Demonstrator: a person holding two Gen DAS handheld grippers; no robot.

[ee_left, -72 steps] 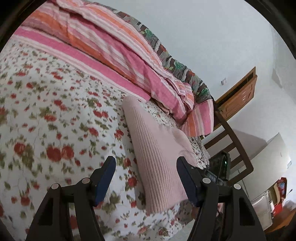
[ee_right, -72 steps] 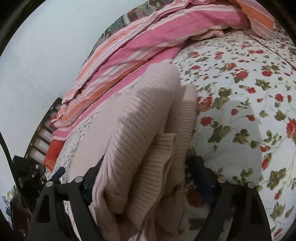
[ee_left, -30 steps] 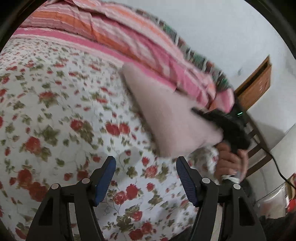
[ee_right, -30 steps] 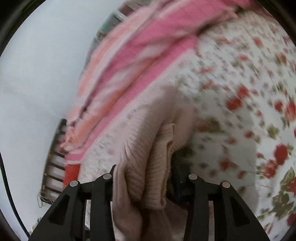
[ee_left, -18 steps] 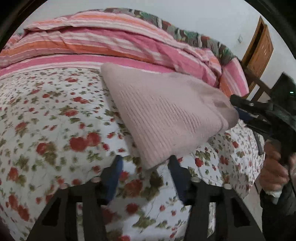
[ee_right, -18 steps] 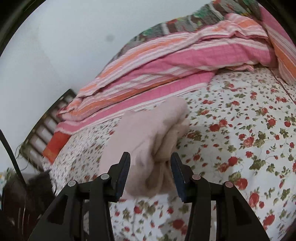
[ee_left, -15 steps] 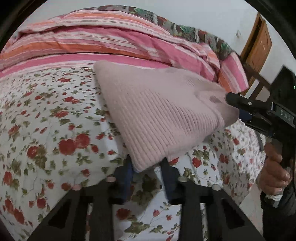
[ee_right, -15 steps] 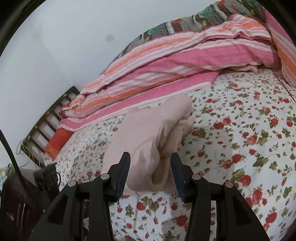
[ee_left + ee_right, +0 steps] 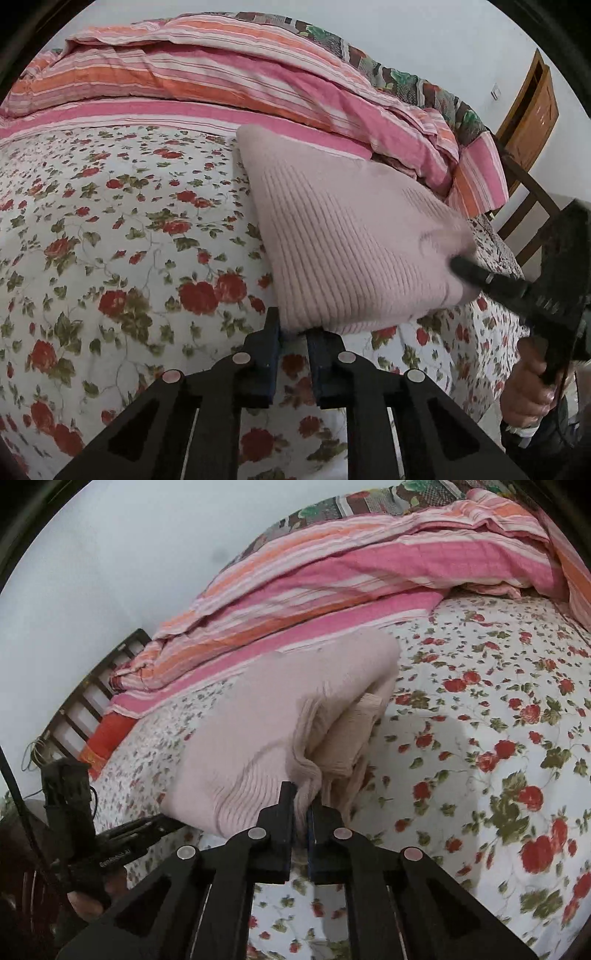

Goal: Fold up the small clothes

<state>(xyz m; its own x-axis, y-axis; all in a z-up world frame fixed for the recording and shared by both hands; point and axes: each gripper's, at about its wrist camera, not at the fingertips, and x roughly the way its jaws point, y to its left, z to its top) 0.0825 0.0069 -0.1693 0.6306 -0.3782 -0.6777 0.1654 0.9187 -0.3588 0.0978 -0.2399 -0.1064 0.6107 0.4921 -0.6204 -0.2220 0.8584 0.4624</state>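
Both grippers, left gripper and right gripper, pinch corners of the folded pink knit sweater over the floral bedsheet.

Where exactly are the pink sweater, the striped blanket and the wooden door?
pink sweater (image 9: 351, 240), left wrist view, on its ribbed top face.
striped blanket (image 9: 369, 568), right wrist view, on a pink band.
wooden door (image 9: 532, 122), left wrist view, on its panel.

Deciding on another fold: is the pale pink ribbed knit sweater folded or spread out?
Folded. The pale pink ribbed knit sweater is a compact bundle with stacked layers at its open end, on the floral bedsheet.
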